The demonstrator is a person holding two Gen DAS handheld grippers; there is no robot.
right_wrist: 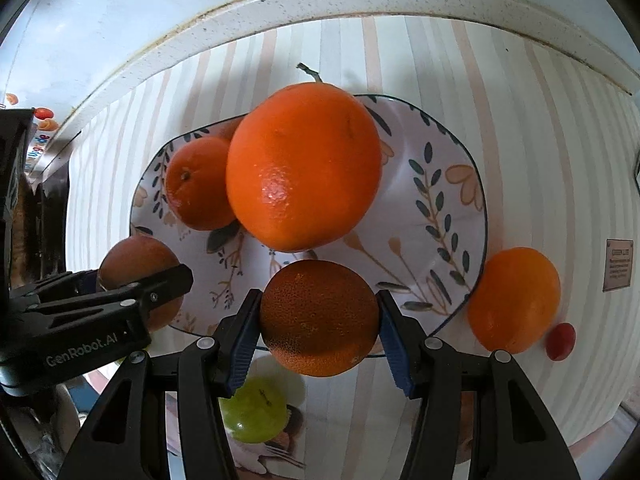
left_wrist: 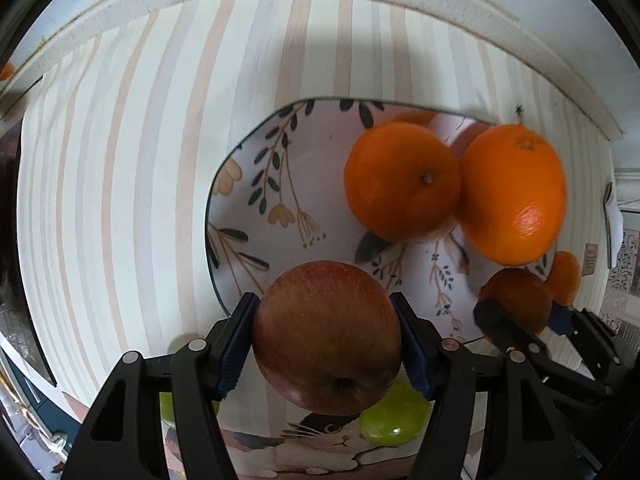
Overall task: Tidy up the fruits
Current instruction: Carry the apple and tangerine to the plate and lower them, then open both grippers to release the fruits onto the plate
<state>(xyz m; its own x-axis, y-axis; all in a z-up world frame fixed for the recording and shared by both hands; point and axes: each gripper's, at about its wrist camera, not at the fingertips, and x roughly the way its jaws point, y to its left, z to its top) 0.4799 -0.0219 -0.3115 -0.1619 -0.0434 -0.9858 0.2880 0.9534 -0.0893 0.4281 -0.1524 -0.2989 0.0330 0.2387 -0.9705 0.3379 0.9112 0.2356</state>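
My left gripper (left_wrist: 324,304) is shut on a red apple (left_wrist: 326,336), held over the near edge of a floral plate (left_wrist: 256,240). My right gripper (right_wrist: 320,300) is shut on a dark orange (right_wrist: 320,318) above the same plate (right_wrist: 408,220). Two oranges lie on the plate, a big one (right_wrist: 304,168) and a smaller one (right_wrist: 198,182), touching each other. In the left wrist view the right gripper (left_wrist: 520,312) shows at the right with its orange (left_wrist: 516,296). In the right wrist view the left gripper (right_wrist: 136,276) shows at the left with the apple (right_wrist: 136,258).
A striped cloth (right_wrist: 540,140) covers the table under the plate. Another orange (right_wrist: 514,300) and a small red tomato (right_wrist: 561,342) lie on the cloth right of the plate. A green apple (right_wrist: 254,410) sits on a cat-pattern plate (left_wrist: 312,448) below the grippers. A speckled ledge (right_wrist: 320,0) borders the far side.
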